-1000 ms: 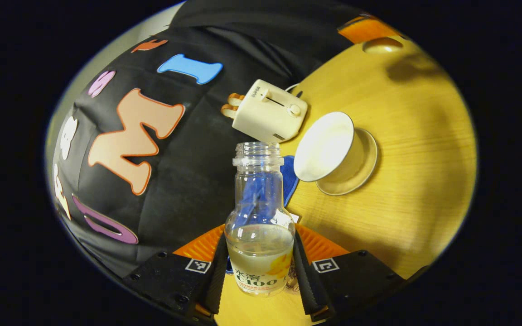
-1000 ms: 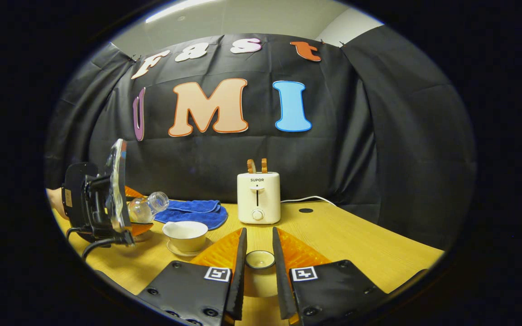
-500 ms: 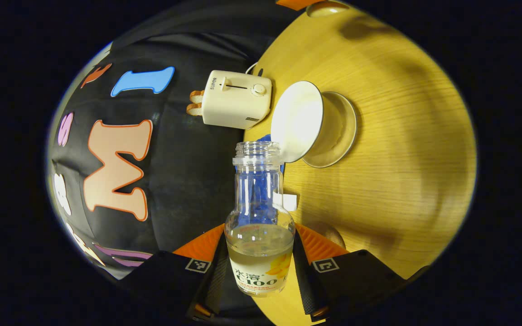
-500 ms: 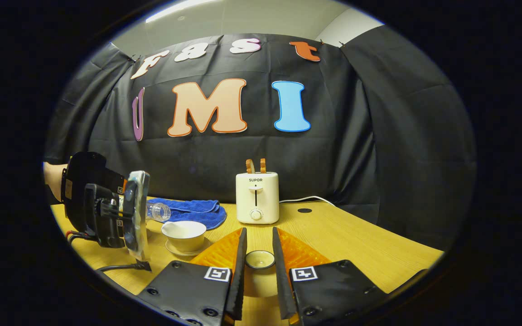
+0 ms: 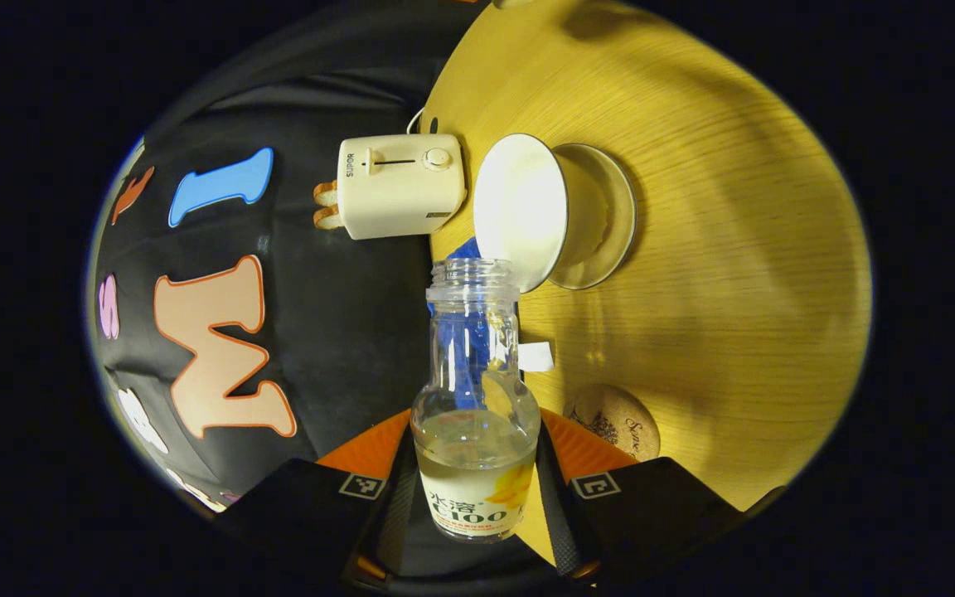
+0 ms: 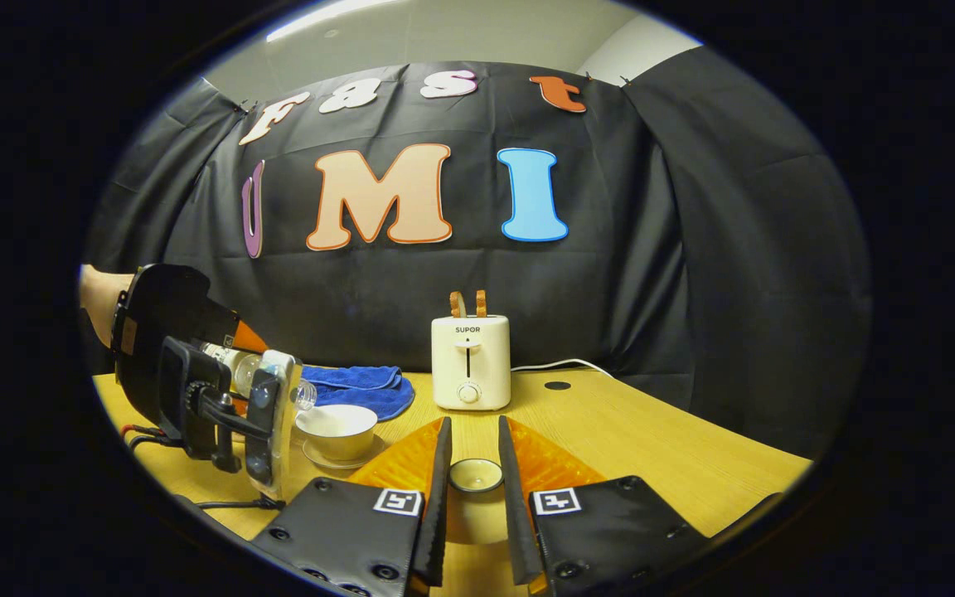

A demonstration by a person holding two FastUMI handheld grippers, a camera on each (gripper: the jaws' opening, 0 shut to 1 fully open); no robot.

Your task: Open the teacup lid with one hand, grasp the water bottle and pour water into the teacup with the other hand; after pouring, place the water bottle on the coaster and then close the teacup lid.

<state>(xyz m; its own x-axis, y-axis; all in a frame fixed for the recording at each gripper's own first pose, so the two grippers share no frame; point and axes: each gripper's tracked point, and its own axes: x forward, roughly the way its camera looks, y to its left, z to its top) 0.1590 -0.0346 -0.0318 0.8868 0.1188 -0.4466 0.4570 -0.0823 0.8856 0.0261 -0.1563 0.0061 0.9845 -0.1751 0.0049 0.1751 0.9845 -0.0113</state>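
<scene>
My left gripper (image 5: 474,497) is shut on a clear water bottle (image 5: 475,431) with no cap and some water in its lower part. The bottle lies tilted on its side, its mouth (image 5: 471,278) right at the rim of the white teacup (image 5: 523,207), which stands open on its saucer (image 5: 614,217). From the right gripper view, the left gripper (image 6: 274,414) and a hand (image 6: 96,303) hold the bottle's mouth (image 6: 304,395) just above the teacup (image 6: 338,424). My right gripper (image 6: 474,439) is shut on the teacup lid (image 6: 477,475), low over the table. A round cork coaster (image 5: 617,421) lies near my left fingers.
A cream toaster (image 6: 469,361) with two slices of toast stands at the back of the wooden table (image 6: 652,448), its cord trailing right. A blue towel (image 6: 357,385) lies behind the teacup. A black cable (image 6: 229,502) runs from the left gripper across the table.
The left gripper has rolled the bottle further over and carried it toward the teacup, so its mouth now sits at the rim. The coaster has come into view. The right gripper has stayed still.
</scene>
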